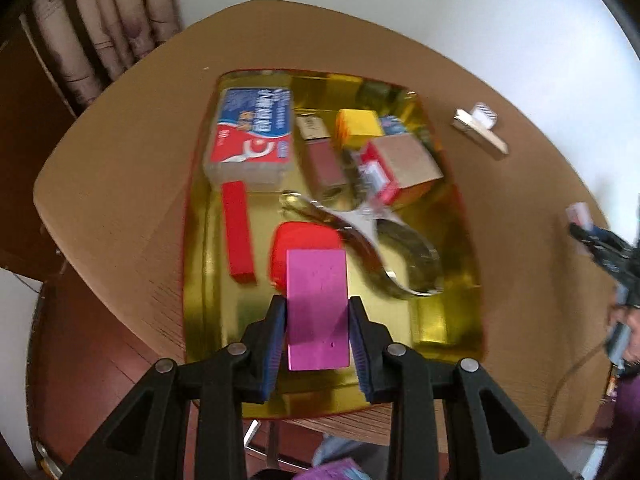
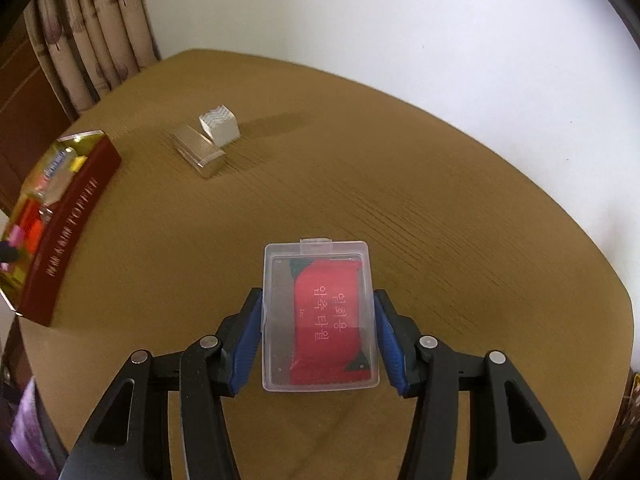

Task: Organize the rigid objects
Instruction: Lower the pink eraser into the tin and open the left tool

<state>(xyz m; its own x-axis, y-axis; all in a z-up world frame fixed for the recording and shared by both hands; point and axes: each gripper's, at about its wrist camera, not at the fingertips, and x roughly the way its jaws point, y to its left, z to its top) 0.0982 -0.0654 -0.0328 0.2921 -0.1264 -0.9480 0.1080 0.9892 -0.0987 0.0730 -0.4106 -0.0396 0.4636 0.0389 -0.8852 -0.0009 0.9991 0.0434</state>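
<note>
- Magenta block (image 1: 317, 308) clamped between the left tongs (image 1: 317, 312), blue pads on its two long sides; long axis runs straight ahead, in line with the fingers.
- Block hangs over the near end of the gold tray (image 1: 200, 280); far end overlaps a red lid-like piece (image 1: 304, 236) in view, contact unclear.
- Tray lies directly under and ahead of the left tongs, so the left hand is the nearer one for a drop; bare gold floor shows beneath the block.
- Further into the tray: red bar (image 1: 239, 232) left of the block, lengthwise and roughly parallel to it; steel tool (image 1: 372, 240) to the right, handles curving toward the near right corner.
- Far end of tray: floss box (image 1: 250, 136), lip tube (image 1: 322, 152), yellow cube (image 1: 358, 126), brown carton (image 1: 404, 160), packed close; image blurred, finer detail not readable.
- Clear case (image 2: 318, 316) with red card inside gripped by the right tongs (image 2: 318, 332), pads on its long sides; long axis ahead, latch tab at the far end; whether it is lifted off the counter (image 2: 440, 220) can't be told.
- Tray sits well to the left of the right tongs, at the counter's left edge.
- Silver bar (image 2: 199, 150) and white cube (image 2: 220, 124), touching or nearly so, loose on the counter, far left ahead of the case, outside the tray.
</note>
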